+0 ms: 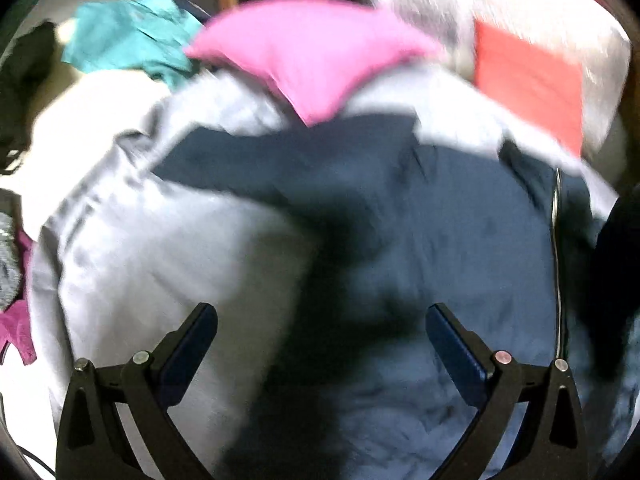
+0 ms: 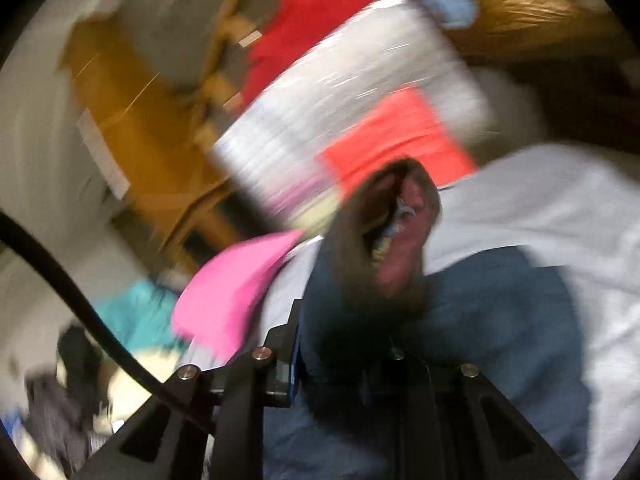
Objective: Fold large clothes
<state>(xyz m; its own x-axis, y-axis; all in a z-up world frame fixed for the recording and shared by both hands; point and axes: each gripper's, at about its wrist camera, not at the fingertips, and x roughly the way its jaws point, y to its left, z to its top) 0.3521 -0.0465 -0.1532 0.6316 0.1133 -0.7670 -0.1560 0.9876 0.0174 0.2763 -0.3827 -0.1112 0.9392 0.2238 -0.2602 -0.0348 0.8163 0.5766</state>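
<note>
navy garment half-lifted, right gripper pinching a bunched end

while both views were smeared by blur, the main thing was still readable: a large navy garment (image 1: 420, 240) lay spread on a pale grey sheet (image 1: 140, 260), w/ a zip line showing near its right edge. in the left wrist view the left gripper (image 1: 322, 320) hovered above the cloth, jaws wide apart, nothing between them. in the right wrist view the right gripper (image 2: 344, 336) had its jaws drawn close on a bunched-up end of the same navy cloth, which rose in front of the lens as a dark roll w/ a reddish lining inside; the pads themselves were hidden by fabric, so the grip was judged from the bunch standing up out of them.

a pink cloth (image 1: 304, 56), a teal cloth (image 1: 128, 36) and a red-orange folded piece (image 1: 528, 92) sat beyond the garment, apart from it.

handling, as a judgement: the garment looked soft, limp and fairly bulky, prob. a lined jacket, so it would sag and drag rather than hold shape. smooth shell fabric could slip from a thin pinch. best hold looked like a hem, cuff or seam edge, where layers were thick, w/ the left gripper taking a matching edge opposite.
</note>
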